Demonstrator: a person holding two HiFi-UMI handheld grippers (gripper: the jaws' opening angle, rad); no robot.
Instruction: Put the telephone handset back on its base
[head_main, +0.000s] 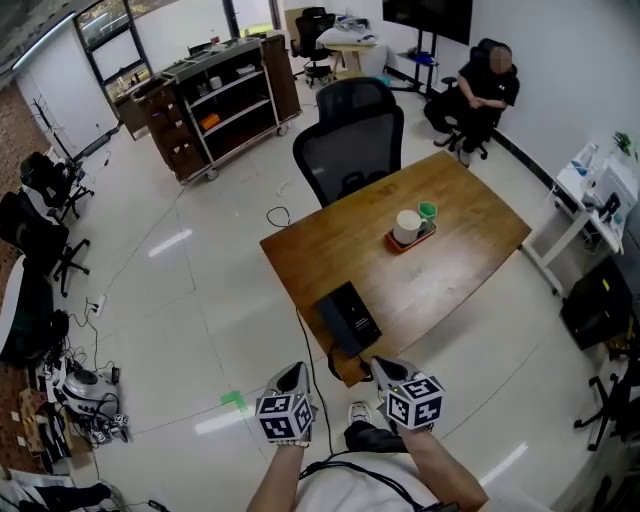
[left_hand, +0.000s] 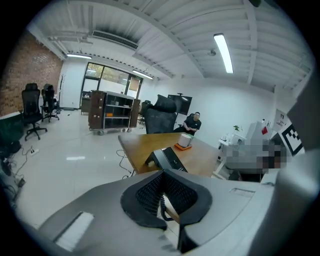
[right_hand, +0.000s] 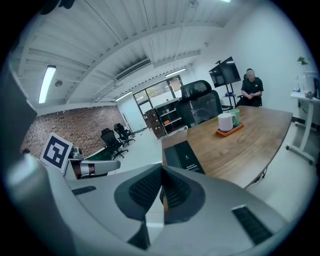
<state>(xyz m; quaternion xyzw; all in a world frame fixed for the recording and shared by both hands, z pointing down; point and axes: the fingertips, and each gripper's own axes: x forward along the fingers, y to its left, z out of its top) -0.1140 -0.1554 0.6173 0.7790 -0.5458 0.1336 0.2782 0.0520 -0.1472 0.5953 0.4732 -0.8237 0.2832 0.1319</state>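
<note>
A black desk telephone (head_main: 347, 317) sits near the front corner of the wooden table (head_main: 460, 230). Its handset seems to lie along the phone's left side, and a coiled cord (left_hand: 161, 202) hangs below the table edge. My left gripper (head_main: 290, 378) hovers just in front of that corner, shut with nothing between its jaws. My right gripper (head_main: 385, 372) is beside it, closer to the phone, also shut and empty. The left gripper view shows the phone (left_hand: 167, 158) straight ahead past the gripper's (left_hand: 162, 172) closed tips. In the right gripper view the phone (right_hand: 184, 156) lies beyond that gripper (right_hand: 162, 170).
An orange tray (head_main: 398, 245) with a white mug (head_main: 407, 227) and a green cup (head_main: 428, 212) stands mid-table. A black office chair (head_main: 350, 140) is at the far side. A person sits at the back right (head_main: 482, 95). A shelving cart (head_main: 225, 95) stands at the back left.
</note>
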